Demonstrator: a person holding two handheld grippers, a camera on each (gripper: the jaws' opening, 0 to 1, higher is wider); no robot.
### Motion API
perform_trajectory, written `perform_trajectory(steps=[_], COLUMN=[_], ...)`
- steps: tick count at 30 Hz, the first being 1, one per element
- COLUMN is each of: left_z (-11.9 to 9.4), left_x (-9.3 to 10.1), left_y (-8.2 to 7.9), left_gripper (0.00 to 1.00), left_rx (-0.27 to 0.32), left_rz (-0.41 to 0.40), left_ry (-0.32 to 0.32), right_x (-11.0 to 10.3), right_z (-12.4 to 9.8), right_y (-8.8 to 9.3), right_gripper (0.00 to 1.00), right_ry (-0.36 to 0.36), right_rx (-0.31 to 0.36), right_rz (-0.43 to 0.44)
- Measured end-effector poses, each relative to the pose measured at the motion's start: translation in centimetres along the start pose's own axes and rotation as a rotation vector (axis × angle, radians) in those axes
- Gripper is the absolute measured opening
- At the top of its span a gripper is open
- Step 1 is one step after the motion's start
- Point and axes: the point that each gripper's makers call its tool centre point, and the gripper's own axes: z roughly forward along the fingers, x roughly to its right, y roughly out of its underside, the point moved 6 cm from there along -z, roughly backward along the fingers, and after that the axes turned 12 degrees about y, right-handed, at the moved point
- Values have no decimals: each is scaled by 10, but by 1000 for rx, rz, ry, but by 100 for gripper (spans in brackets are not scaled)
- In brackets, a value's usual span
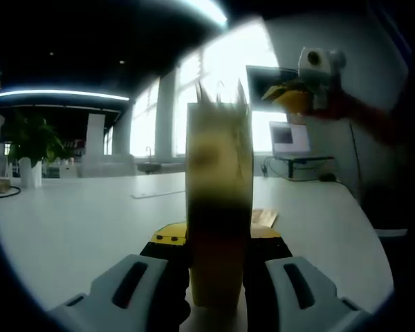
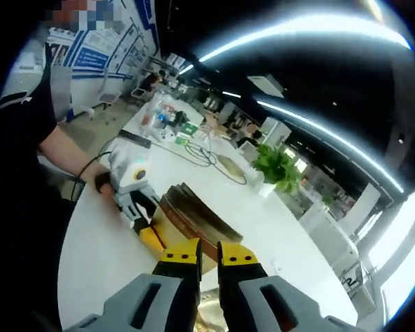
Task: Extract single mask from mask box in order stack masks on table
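My left tongs (image 1: 218,277) pinch the upright mask box (image 1: 218,200) on the desk (image 1: 76,221), while my right tongs (image 2: 207,261), raised above it, are pressed together.

The tall, narrow yellowish-brown cardboard mask box (image 1: 219,207) stands upright on the white table (image 1: 76,221), its torn-open top edge jagged and facing up.

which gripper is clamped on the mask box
The left gripper: its jaws squeeze the upright mask box, while the right gripper hovers above, jaws nearly together.
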Motion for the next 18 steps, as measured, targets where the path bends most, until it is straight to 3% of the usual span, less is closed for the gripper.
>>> perform_trajectory(steps=[18], left_z=[0], left_x=[2], left_y=[-1], left_gripper=[20], left_rx=[-1], left_rz=[3], left_ry=[-1], right_x=[-1], right_z=[12], right_y=[-12], right_gripper=[6], right_ry=[-170], right_rx=[-40], right_rz=[-241])
